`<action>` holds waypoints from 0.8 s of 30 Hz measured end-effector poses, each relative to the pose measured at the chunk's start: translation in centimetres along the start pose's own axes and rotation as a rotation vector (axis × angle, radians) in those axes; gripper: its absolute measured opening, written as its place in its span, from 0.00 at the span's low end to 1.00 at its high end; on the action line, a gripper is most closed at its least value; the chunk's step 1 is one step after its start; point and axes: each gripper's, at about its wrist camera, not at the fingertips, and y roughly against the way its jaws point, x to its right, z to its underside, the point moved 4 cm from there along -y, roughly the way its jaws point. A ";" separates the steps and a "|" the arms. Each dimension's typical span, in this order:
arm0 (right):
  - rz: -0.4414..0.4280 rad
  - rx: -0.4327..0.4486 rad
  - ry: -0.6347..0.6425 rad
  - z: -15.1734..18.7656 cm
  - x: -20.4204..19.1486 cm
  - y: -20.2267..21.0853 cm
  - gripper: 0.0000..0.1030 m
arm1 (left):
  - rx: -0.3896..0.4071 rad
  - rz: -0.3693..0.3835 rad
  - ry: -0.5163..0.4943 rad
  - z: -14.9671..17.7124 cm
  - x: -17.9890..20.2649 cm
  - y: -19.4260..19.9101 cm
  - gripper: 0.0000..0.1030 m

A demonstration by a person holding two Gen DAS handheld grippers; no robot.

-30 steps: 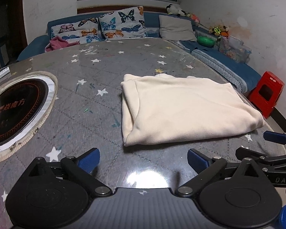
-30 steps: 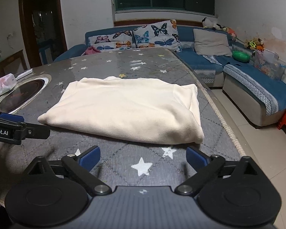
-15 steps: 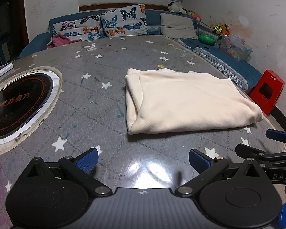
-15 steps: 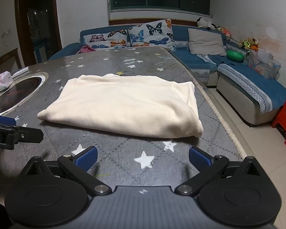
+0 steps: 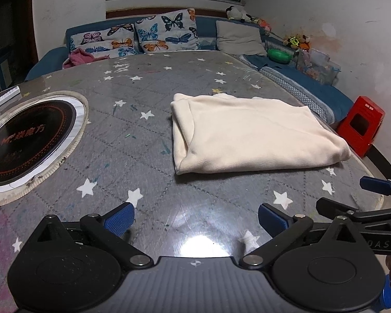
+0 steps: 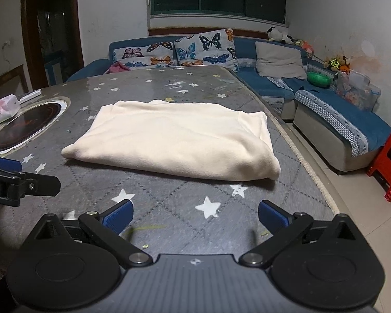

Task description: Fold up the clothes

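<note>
A cream garment (image 5: pixel 250 133) lies folded into a thick rectangle on the grey star-patterned table (image 5: pixel 133 135); it also shows in the right wrist view (image 6: pixel 177 138). My left gripper (image 5: pixel 195 217) is open and empty, held back from the garment's near edge, over the table's front. My right gripper (image 6: pixel 194 215) is open and empty, also short of the garment. The right gripper's body shows at the right edge of the left wrist view (image 5: pixel 365 214), and the left gripper's body shows at the left edge of the right wrist view (image 6: pixel 18 180).
A round black induction hob (image 5: pixel 26 140) is set in the table at the left. A tissue pack (image 6: pixel 2 109) lies beside it. A blue sofa (image 6: pixel 325 109) with butterfly cushions wraps the far and right sides. A red stool (image 5: pixel 361 125) stands by the table's right edge.
Both grippers have drawn back and up from the folded garment, which now looks farther away. The garment has not moved.
</note>
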 end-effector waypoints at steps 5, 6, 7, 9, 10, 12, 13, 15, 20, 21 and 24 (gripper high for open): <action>0.004 0.008 0.002 0.3 -0.5 0.8 1.00 | 0.012 0.009 -0.008 0.3 0.2 0.7 1.00; 0.004 0.011 0.003 0.4 -0.5 0.9 1.00 | 0.014 0.011 -0.009 0.4 0.2 0.9 1.00; 0.005 0.012 0.003 0.4 -0.6 1.0 1.00 | 0.016 0.014 -0.011 0.5 0.2 1.0 1.00; 0.006 0.018 0.002 0.6 -0.7 1.4 1.00 | 0.019 0.018 -0.015 0.7 0.4 1.3 1.00; 0.006 0.020 0.002 0.6 -0.8 1.6 1.00 | 0.021 0.020 -0.017 0.8 0.4 1.4 1.00; 0.006 0.025 0.002 0.8 -1.0 1.9 1.00 | 0.023 0.023 -0.020 1.1 0.5 1.7 1.00; 0.006 0.027 0.002 0.9 -1.0 2.1 1.00 | 0.023 0.024 -0.022 1.2 0.6 1.8 1.00; 0.007 0.032 0.000 1.1 -1.1 2.4 1.00 | 0.025 0.027 -0.026 1.4 0.7 2.1 1.00; 0.011 0.046 -0.008 1.6 -1.1 3.3 1.00 | 0.037 0.032 -0.040 1.8 1.2 2.8 1.00; 0.011 0.049 -0.009 1.7 -1.1 3.5 1.00 | 0.039 0.033 -0.042 1.9 1.3 3.0 1.00; 0.015 0.057 -0.012 2.0 -1.1 4.0 1.00 | 0.045 0.035 -0.049 2.1 1.5 3.4 1.00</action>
